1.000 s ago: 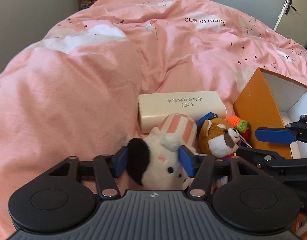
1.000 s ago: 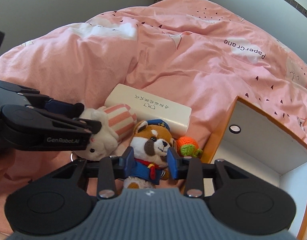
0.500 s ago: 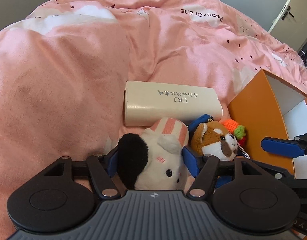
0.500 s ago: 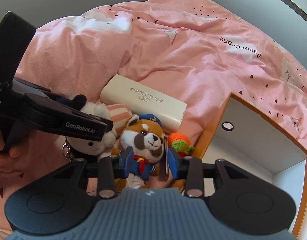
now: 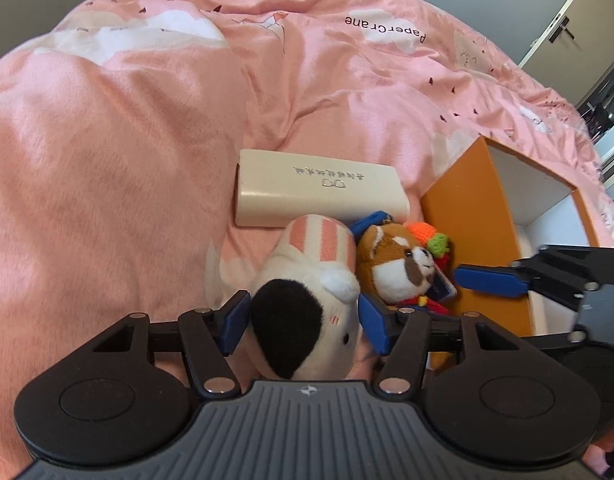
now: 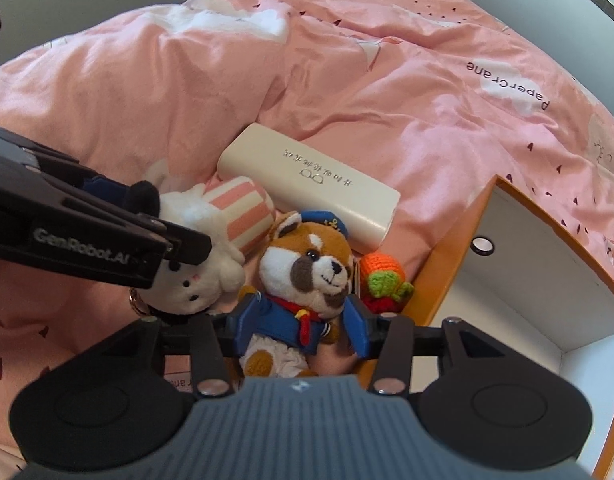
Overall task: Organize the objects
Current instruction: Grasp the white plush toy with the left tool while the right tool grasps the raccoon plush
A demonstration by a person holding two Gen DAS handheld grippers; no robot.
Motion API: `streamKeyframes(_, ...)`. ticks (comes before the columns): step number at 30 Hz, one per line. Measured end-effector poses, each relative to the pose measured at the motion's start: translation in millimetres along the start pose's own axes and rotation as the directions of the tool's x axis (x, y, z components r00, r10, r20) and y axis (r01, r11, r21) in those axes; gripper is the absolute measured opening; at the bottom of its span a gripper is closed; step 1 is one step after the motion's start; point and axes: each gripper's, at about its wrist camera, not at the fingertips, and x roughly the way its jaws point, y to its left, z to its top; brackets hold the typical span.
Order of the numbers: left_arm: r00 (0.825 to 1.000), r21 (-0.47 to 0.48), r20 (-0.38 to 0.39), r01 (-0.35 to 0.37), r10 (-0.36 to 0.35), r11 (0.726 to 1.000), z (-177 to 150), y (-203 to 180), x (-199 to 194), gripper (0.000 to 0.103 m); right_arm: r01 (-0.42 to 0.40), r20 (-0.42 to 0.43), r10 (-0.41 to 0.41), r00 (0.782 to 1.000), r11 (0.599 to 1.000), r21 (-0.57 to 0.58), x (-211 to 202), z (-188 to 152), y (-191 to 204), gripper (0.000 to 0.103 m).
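your left claw [image 5: 303,322] has just been narrowing and pinches the white plush [image 5: 307,312]. your right claw [image 6: 297,326], just widened, stands spread around the fox plush [image 6: 307,272]. two plushes, one cream case [image 6: 307,184] at twelve o'clock, one orange box [image 6: 539,280] at three, on a pink bed [image 6: 387,80].

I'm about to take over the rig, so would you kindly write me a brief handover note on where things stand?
Left gripper: jaws have just been closing around the white plush; pads at its sides, squeeze unclear.
Right gripper: jaws have just opened, red panda plush between them, not gripped.
Things: both plushes, the cream case and the crochet carrot lie on the pink bedspread beside the orange box.
Done: nothing shows in the box's visible part.
Left: probably box all four, plushes first.
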Motion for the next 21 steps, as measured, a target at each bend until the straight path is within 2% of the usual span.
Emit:
streamKeyframes(5,1.000,-0.009,-0.028,0.007,-0.007,1.000,1,1,0,0.068,-0.008,-0.053,0.003,0.999,0.996,-0.093,10,5,13,0.054)
streamKeyframes(9,0.998,-0.013,-0.058,-0.037,0.036,0.999,-1,1,7,0.068,0.043,-0.076,-0.055,0.996,0.987,-0.155,19,6,21,0.059)
streamKeyframes(12,0.997,-0.040,-0.065,-0.037,0.034,0.999,-3,4,14,0.068,0.059,-0.081,-0.075,0.994,0.981,-0.184,24,8,23,0.067)
streamKeyframes(15,0.997,-0.027,-0.069,-0.044,0.042,0.999,-3,3,15,0.068,0.082,-0.093,-0.106,0.990,0.969,-0.233,31,8,29,0.073)
streamKeyframes(21,0.996,-0.016,-0.069,-0.049,0.047,0.999,-7,2,13,0.068,0.129,-0.068,-0.156,0.985,0.946,-0.298,32,6,39,0.069)
